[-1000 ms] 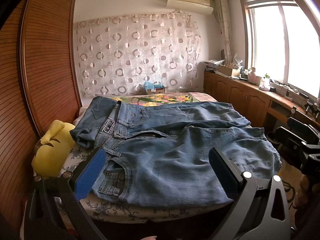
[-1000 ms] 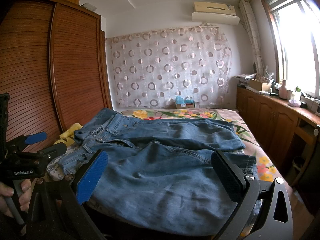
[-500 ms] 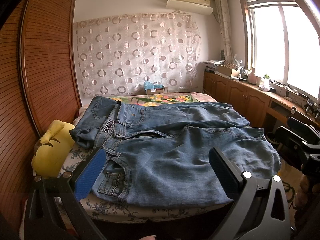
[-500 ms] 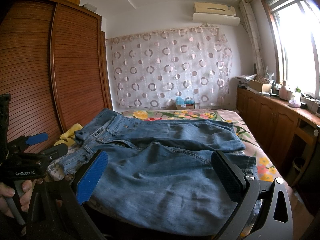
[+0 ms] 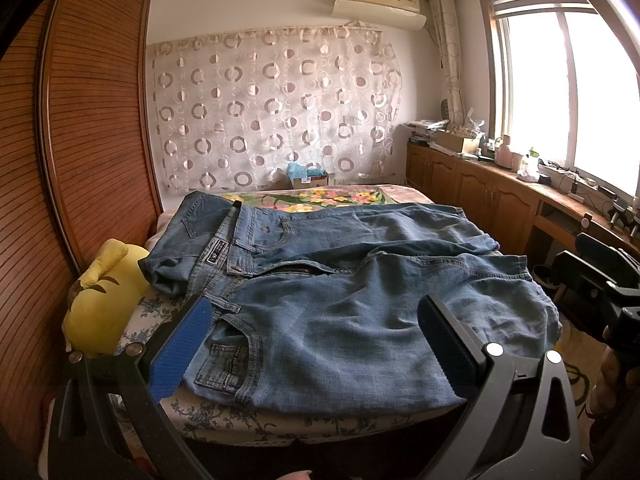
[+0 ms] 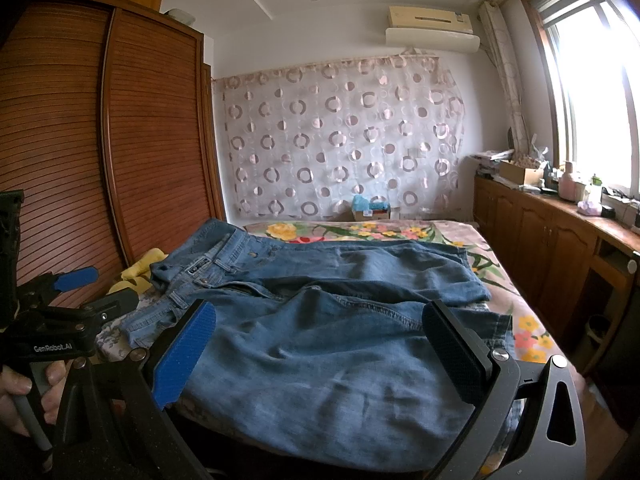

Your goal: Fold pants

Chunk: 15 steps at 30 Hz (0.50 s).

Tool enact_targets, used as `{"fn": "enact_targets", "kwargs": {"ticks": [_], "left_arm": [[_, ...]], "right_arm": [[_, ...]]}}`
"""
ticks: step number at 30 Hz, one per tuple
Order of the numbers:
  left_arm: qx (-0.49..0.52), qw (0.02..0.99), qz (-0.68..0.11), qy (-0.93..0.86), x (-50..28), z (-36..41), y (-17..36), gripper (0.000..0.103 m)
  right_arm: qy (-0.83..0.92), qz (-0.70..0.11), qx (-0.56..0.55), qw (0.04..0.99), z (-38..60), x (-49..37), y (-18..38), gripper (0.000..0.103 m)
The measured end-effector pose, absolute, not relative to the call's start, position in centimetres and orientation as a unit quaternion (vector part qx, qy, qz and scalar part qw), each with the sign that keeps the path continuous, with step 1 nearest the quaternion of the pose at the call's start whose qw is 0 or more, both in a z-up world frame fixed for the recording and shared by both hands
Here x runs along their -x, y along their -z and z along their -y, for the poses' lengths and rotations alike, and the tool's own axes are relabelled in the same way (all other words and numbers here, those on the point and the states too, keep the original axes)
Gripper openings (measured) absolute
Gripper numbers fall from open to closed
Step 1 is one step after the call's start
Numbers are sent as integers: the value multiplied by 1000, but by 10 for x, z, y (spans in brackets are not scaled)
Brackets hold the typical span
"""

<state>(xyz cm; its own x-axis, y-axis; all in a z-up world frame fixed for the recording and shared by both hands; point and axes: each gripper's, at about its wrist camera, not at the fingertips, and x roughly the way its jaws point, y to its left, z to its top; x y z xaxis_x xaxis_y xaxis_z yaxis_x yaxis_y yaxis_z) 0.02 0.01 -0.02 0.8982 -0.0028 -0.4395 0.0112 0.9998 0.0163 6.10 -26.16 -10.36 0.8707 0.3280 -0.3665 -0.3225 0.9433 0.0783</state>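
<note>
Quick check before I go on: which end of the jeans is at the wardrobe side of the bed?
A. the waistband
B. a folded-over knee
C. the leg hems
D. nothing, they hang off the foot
A: the jeans show their waistband, button and pockets beside the wooden wardrobe.

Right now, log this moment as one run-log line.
stage: pre-grasp | jeans: spread unfolded on bed | left hand-held gripper: open, empty | right hand-held gripper: open, empty

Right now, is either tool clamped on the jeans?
No, the left tool and the right tool both hang wide open in front of the jeans, with no denim between the fingers.
</note>
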Motion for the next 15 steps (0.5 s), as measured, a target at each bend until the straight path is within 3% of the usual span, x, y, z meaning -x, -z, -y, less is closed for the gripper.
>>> {"fn": "enact_targets", "kwargs": {"ticks": [15], "left_arm": [[-7, 967, -253, 15, -9, 6, 17, 103]], "right_arm": [[-162, -207, -10, 965, 270, -64, 109, 103]]}}
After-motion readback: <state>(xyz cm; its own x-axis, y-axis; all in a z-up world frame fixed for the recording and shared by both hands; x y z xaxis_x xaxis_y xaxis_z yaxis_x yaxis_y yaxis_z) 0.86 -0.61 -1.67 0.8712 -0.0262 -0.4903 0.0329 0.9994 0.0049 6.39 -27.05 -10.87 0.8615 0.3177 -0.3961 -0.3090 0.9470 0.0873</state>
